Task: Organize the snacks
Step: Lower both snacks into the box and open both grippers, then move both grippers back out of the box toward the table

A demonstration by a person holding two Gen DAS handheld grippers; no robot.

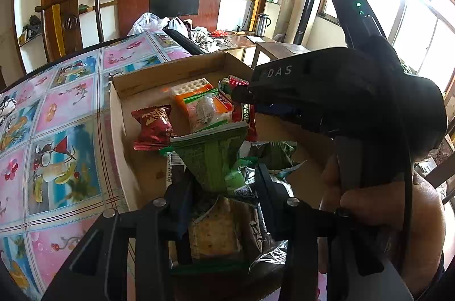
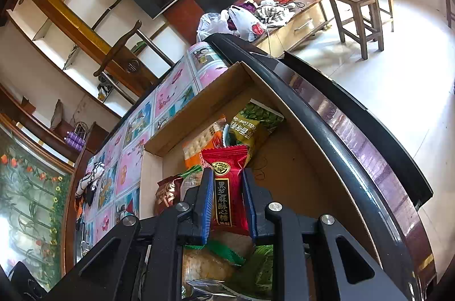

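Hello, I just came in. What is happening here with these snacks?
A person is sorting snacks in a shallow cardboard box on a table with a flowered cloth. The right gripper is shut on a red candy packet with a black label. The left gripper holds a green pleated snack packet between its fingers. More packets lie in the box.

Left gripper (image 1: pixel 219 187): angled downward, jaws part-way apart, clamped on a green packet (image 1: pixel 213 156). Right gripper (image 2: pixel 227 201): angled downward, blue pads (image 2: pixel 206 204) pressed on a red candy packet (image 2: pixel 226 187). Bare hand (image 1: pixel 369 195) wrapped around right gripper's handle.
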